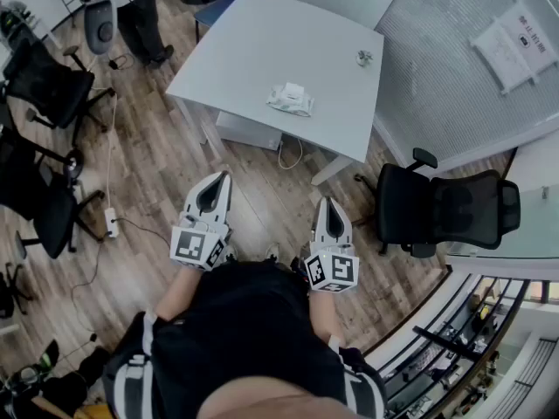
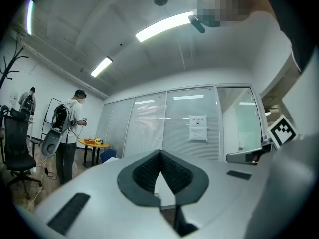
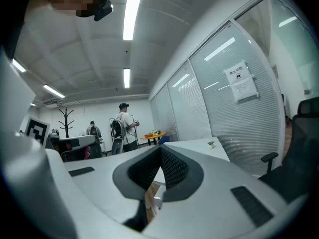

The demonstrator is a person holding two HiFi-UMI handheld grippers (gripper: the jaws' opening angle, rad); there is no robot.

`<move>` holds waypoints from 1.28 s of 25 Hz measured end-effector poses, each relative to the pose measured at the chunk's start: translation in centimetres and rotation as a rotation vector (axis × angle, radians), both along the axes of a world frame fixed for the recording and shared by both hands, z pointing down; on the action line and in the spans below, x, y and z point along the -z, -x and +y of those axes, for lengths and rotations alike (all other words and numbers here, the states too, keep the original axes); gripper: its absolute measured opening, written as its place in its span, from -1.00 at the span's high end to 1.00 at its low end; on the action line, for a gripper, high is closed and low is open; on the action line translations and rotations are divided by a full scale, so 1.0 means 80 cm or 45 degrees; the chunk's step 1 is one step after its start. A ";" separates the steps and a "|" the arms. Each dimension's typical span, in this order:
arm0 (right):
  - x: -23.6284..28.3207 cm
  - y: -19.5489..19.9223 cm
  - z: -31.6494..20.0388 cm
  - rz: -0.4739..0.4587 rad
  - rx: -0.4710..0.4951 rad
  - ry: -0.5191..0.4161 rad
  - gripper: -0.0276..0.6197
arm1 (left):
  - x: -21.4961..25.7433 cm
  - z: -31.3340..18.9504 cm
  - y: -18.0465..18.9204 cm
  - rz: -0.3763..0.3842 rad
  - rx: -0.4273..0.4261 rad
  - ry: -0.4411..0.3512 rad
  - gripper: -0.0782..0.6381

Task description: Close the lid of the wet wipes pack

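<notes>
While I hold both grippers over wood floor [image 1: 148, 173], person [image 1: 135, 11] stands upper left of frame. My left gripper [image 1: 222, 178], lower centre-left: jaws pressed together, nothing between. Wet wipes pack [image 1: 290, 99], upper centre, lies on white table [image 1: 253, 42], well apart from both grippers. My right gripper [image 1: 328, 202], right of centre: jaws closed too, empty. Black office chair [image 1: 445, 208] at right.

Person wears a black top [image 1: 249, 326]; sleeves [image 1: 131, 381] dark w/ pale stripes, possibly reflective trim. Both the left gripper [image 1: 222, 177] and right gripper [image 1: 327, 202]: pale grey tapered shells, dark ribbed pads [image 2: 144, 172] inside, each w/ a cube [image 1: 199, 247] of b/w square markers.
</notes>
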State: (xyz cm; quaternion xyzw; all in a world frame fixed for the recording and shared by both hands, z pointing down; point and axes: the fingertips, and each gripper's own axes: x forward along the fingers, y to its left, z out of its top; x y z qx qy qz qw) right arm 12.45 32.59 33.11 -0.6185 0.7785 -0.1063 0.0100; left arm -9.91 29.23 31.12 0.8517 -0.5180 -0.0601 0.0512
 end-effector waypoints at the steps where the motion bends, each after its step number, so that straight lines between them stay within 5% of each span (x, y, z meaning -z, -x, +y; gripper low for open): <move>1: 0.000 0.000 0.000 -0.001 0.000 -0.001 0.85 | 0.000 -0.001 0.001 -0.004 0.007 0.008 0.73; 16: 0.009 0.013 0.009 -0.047 0.000 -0.052 0.85 | 0.000 0.012 0.007 0.013 -0.014 0.003 0.73; 20: -0.002 0.025 0.005 -0.048 0.012 -0.015 0.34 | -0.001 0.016 0.016 0.011 -0.025 0.003 0.73; 32: -0.030 0.077 -0.004 -0.054 -0.043 0.045 0.34 | -0.045 0.000 0.069 0.027 -0.085 0.077 0.73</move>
